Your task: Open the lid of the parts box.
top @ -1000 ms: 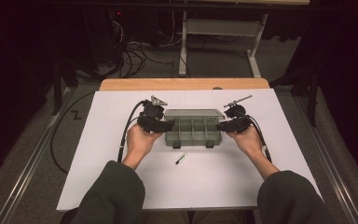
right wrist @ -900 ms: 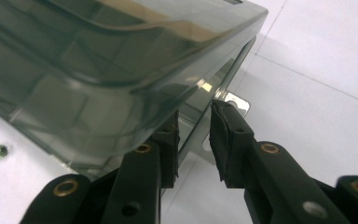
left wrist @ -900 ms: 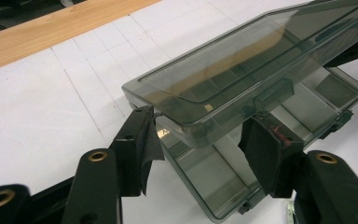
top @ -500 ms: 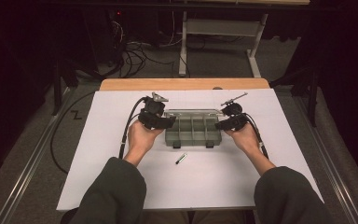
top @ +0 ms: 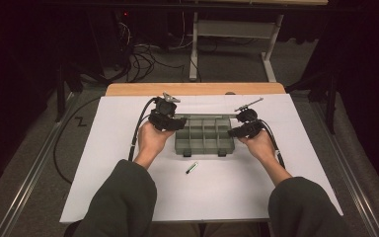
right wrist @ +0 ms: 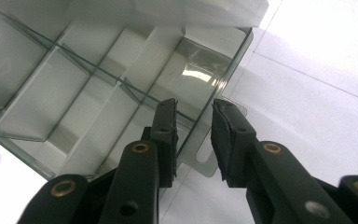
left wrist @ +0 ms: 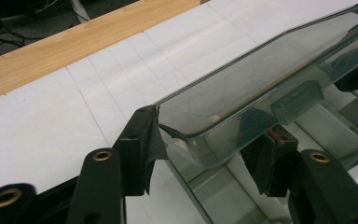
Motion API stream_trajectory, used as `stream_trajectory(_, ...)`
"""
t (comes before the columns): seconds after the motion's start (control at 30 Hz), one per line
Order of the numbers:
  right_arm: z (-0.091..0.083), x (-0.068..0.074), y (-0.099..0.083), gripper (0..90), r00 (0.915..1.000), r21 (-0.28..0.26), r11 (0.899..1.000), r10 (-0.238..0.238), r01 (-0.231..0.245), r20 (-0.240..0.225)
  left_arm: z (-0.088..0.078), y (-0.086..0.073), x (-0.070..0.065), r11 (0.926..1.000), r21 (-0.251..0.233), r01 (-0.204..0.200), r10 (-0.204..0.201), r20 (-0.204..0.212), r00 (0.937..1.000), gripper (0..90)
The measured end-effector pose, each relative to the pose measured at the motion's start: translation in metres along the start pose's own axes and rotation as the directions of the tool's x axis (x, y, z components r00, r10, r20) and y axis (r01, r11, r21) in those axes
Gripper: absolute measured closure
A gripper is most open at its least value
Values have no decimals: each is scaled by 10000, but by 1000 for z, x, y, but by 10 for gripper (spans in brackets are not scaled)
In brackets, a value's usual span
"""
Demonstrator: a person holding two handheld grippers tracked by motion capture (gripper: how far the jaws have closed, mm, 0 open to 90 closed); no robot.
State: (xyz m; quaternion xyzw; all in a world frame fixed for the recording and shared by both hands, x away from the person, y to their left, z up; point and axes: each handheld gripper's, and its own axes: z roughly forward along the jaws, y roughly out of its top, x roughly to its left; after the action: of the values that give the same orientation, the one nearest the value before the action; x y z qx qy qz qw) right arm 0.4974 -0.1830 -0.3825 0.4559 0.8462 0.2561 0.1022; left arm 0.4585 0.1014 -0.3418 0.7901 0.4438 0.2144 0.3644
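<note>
A clear plastic compartment box (top: 205, 140) lies mid-table with its empty cells showing. Its lid (left wrist: 242, 88) is tilted up over the base. My left gripper (top: 170, 121) is at the box's back left corner, and its jaws have just been closing with the lid's corner between them. One pad (left wrist: 142, 144) lies against the lid's edge, the other shows through the plastic. My right gripper (right wrist: 193, 140) straddles the base's right end wall (right wrist: 200, 126) above a flat tab (right wrist: 205, 163), pads apart and not pressing.
A small dark stick-like item (top: 191, 168) lies on the white sheet (top: 103, 163) in front of the box. The wooden table edge (top: 192, 89) runs along the back. Cables trail from both grippers, and both forearms come in from below.
The left hand has edged slightly toward the box's back left corner. The right hand and the box stay where they were.
</note>
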Motion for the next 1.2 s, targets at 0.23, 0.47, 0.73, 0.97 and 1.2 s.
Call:
stream_trajectory(0.23,0,-1,0,737,10000,-43,10000,4,-4,-55,7,4,8,9999,-15,106,-106,10,9999,529)
stream_trajectory(0.47,0,-2,0,737,10000,-55,10000,-36,36,-82,13,7,14,9990,45,449,-450,170,9988,548)
stream_trajectory(0.73,0,-1,-1,737,10000,-52,10000,-15,15,-30,19,15,19,9986,107,508,-508,-72,9987,584)
stream_trajectory(0.97,0,-1,0,738,10000,-1,10000,-50,50,-26,25,17,24,9978,142,655,-653,-140,9978,630)
stream_trajectory(1.2,0,-1,0,738,9999,-31,9999,-163,163,-34,38,20,26,9972,602,439,-410,-498,9979,664)
